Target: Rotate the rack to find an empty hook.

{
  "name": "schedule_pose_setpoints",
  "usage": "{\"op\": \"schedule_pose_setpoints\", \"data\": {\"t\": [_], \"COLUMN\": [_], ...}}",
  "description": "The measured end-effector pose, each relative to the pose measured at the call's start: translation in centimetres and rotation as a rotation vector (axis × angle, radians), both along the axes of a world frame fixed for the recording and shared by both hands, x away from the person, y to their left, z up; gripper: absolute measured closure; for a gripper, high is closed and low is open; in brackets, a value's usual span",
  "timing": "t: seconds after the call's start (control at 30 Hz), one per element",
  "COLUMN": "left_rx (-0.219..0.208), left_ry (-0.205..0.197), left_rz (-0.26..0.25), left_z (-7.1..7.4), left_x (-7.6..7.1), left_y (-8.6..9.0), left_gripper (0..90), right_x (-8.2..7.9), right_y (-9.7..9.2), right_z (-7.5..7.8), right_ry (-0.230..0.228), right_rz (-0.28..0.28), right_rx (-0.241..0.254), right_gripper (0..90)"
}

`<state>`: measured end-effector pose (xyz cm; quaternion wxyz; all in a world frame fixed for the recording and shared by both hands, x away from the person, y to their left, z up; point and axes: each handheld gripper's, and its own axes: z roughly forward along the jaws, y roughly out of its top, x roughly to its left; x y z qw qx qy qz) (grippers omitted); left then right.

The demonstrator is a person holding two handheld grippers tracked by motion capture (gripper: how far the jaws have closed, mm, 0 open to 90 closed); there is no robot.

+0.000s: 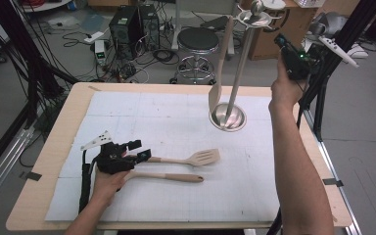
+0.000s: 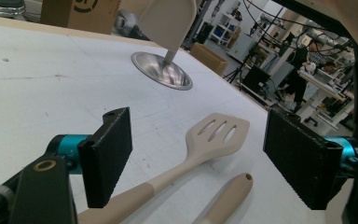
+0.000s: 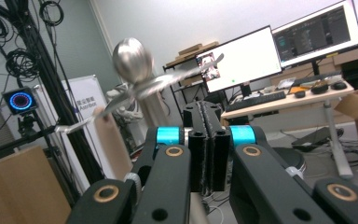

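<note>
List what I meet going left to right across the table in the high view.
Left gripper, open around a handle → slotted spatula → round metal base of the utensil stand, a spatula hanging above it → right gripper, raised near the stand's top, jaws shut and empty.

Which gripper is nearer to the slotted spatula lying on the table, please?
Left. The left gripper sits low on the table with its open jaws around the handle of the slotted spatula. The right gripper, shut, is raised high beside the utensil stand.
</note>
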<state>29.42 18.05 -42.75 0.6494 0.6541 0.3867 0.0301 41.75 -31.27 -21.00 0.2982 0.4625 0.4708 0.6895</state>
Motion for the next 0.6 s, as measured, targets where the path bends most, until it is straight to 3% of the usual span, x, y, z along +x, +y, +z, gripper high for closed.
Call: {"op": "schedule_pose_setpoints", "data": {"t": [0.13,0.3,0.4,0.6], "left_rx": [0.008,0.007,0.007,0.002], "left_ry": [0.001,0.001,0.002,0.004], "left_rz": [-0.005,-0.006,-0.008,-0.005], "left_z": [-0.1,-0.1,-0.1,-0.1], "left_x": [0.1,0.0,0.0,0.0], "left_y": [-0.1,-0.3,-0.2,-0.3], "left_gripper": [24.4,24.4,24.4,24.5], "right_x": [0.4,0.2,-0.3,-0.6], "right_y": [0.0,1.2,1.9,2.3], "right_z": [1.0,1.3,1.2,1.3], "right_ry": [-0.015,-0.033,-0.046,-0.047], "right_rz": [0.021,0.056,0.038,0.044], "right_rx": [0.001,-0.055,-0.103,-0.119], "right_gripper": [90.0,90.0,90.0,90.0]}}
